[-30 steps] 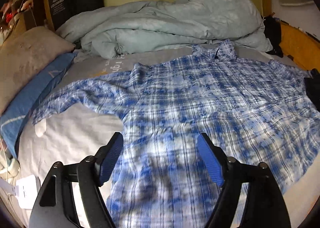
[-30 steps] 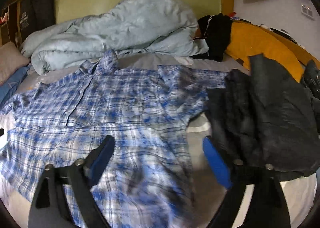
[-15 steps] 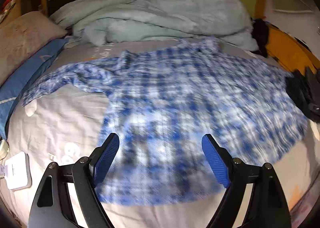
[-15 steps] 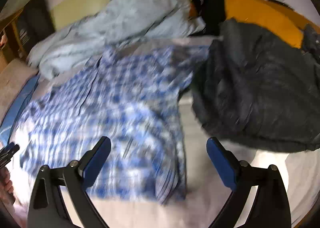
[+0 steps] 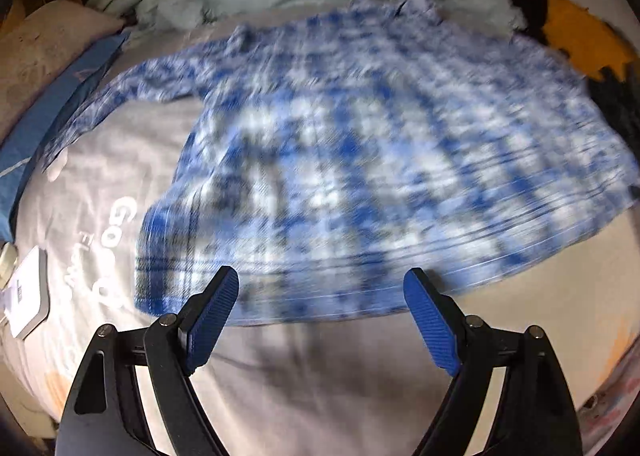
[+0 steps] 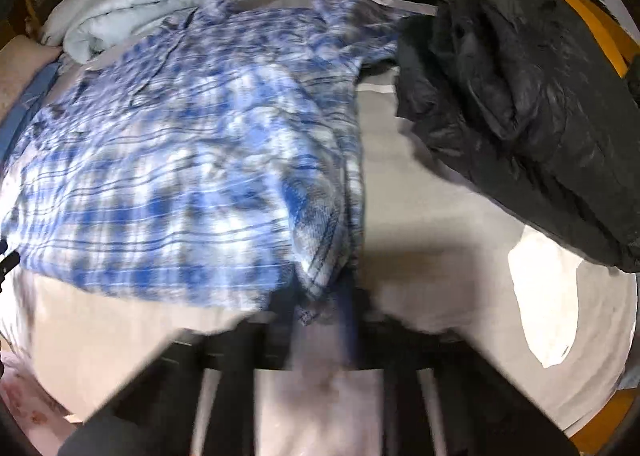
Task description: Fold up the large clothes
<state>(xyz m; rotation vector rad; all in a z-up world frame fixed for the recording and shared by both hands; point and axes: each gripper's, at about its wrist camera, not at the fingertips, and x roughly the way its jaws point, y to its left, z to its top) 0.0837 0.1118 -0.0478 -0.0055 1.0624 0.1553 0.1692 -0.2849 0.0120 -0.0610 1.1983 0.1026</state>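
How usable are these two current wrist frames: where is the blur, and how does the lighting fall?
Left wrist view: plaid shirt smeared by motion blur, left gripper sharp, its shadow falling on the hem; fisheye bends the bed's edges. Right wrist view: right gripper heavily smeared, shirt corner soft; black jacket is clearer; bright overexposed patch on the sheet at right.

The left gripper (image 5: 320, 290) shows black plastic arms with silver screws at the joints, long cut-out slots, and ribbed blue pads (image 5: 212, 320) on both fingers. The right gripper (image 6: 324, 320) is a dark blur.
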